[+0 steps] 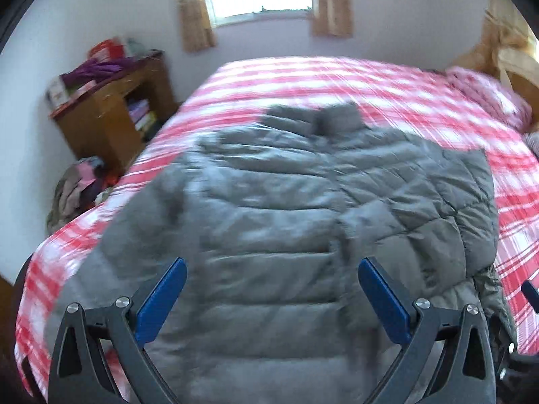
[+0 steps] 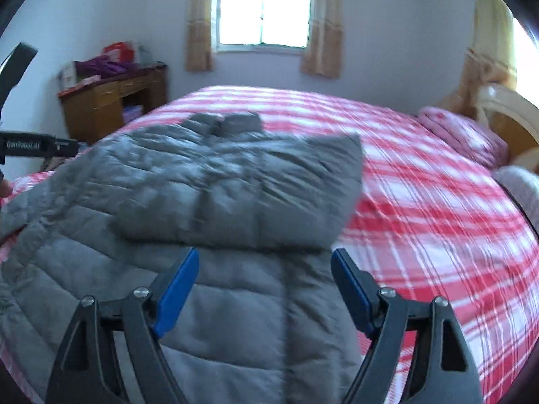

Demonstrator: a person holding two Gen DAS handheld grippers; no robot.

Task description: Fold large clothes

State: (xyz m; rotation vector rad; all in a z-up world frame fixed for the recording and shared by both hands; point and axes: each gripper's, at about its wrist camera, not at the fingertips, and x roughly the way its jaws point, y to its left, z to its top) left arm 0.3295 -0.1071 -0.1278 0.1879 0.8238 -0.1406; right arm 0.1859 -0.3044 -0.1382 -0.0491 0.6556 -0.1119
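A grey quilted puffer jacket (image 1: 276,208) lies spread on a bed with a red and white checked cover (image 1: 337,80), its collar toward the far wall. In the right wrist view the jacket (image 2: 215,181) has its right sleeve side folded over the body. My left gripper (image 1: 271,266) hovers open above the jacket's lower part, with nothing between its blue pads. My right gripper (image 2: 264,257) is open too, above the jacket's hem near the fold edge, holding nothing. The left gripper's black body (image 2: 37,146) shows at the left edge of the right wrist view. Both views are motion-blurred.
A wooden desk (image 1: 111,111) piled with clothes and boxes stands left of the bed. A heap of clothes (image 1: 79,192) lies on the floor beside it. A pink pillow (image 2: 465,134) and headboard (image 2: 508,114) are at the right. A curtained window (image 2: 264,13) is in the far wall.
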